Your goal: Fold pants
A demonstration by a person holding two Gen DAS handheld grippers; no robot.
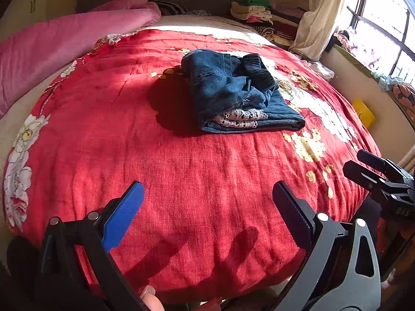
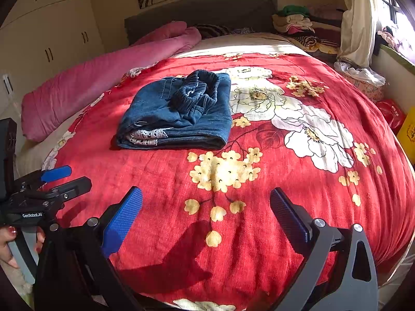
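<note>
Dark blue denim pants point(image 1: 233, 93) point(image 2: 179, 114) lie folded into a compact bundle on the red flowered blanket point(image 1: 166, 160) point(image 2: 259, 233), with the ribbed dark waistband on top and white lace cuffs showing at the near edge. My left gripper point(image 1: 207, 199) is open above the blanket's near part, well short of the pants, nothing between its fingers. My right gripper point(image 2: 206, 202) is open too and empty, also near the bed's front edge. Each gripper appears in the other's view: the right one point(image 1: 363, 165) at the right edge, the left one point(image 2: 70, 176) at the left edge, held by a hand point(image 2: 7, 243).
A rolled pink quilt point(image 1: 52, 46) point(image 2: 98, 77) lies along the left side of the bed. Stacked clothes point(image 2: 295, 23) sit by the headboard at the right. A curtain point(image 2: 358, 18) and window are on the right; a yellow box point(image 1: 363, 114) stands beside the bed.
</note>
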